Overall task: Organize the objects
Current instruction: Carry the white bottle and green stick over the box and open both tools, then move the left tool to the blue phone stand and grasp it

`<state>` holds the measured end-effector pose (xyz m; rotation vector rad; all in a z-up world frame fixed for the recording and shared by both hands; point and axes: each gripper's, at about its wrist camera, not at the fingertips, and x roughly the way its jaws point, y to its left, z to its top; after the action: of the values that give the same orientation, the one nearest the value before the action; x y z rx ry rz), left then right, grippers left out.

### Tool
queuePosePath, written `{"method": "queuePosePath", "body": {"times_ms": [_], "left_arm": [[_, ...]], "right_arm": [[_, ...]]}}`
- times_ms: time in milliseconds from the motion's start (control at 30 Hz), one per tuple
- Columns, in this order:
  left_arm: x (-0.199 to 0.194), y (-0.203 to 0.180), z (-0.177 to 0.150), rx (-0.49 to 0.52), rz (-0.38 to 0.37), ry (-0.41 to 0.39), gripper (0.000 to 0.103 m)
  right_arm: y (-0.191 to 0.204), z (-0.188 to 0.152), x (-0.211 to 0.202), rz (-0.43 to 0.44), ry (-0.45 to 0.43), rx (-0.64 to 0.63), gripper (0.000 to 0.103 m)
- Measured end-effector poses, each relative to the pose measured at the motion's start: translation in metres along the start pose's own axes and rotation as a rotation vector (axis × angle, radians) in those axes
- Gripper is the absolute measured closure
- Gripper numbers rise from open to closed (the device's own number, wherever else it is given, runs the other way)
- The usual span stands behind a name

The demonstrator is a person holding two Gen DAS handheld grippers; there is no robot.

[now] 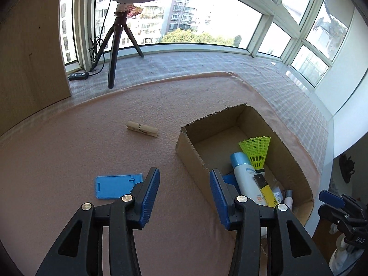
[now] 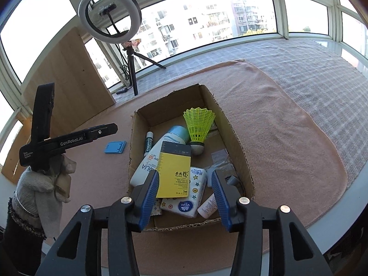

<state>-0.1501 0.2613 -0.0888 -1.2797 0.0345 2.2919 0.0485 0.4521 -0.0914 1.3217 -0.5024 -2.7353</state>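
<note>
Here: left claw apart over pink mat; right claw apart above cardboard box.

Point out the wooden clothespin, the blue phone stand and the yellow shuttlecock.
wooden clothespin [image 1: 142,128]: left wrist view, middle of its body, on the pink mat.
blue phone stand [image 1: 113,186]: left wrist view, centre of its flat plate.
yellow shuttlecock [image 2: 199,124]: right wrist view, on its mesh skirt, inside the box.

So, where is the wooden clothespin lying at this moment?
In the left wrist view, the wooden clothespin lies on the pink towel, left of the cardboard box and beyond the blue phone stand.
</note>
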Motion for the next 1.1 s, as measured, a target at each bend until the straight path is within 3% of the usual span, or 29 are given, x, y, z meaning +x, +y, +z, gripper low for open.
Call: {"method": "queuePosePath", "body": {"times_ms": [233,567,867,1100], "left_arm": [[0.007,0.050,0.003,-0.049,0.064,0.031,0.054],[0.055,0.095,0.027,-0.090,0.038,0.136,0.055],[0.087,0.104,0.022,-0.097,0.017,0.204,0.059],[0.085,0.086,-0.004,0.035,0.044,0.234,0.067]], "right_arm": [[0.012,-0.005,0.005,0.050,0.015,0.018,0.058],[0.023,-0.020,0.008,0.061,0.051,0.003,0.058],[0.010,-0.032,0.003,0.025,0.069,0.046,0.058],[0.020,-0.033,0.005,0.037,0.070,0.037,0.058]]}}
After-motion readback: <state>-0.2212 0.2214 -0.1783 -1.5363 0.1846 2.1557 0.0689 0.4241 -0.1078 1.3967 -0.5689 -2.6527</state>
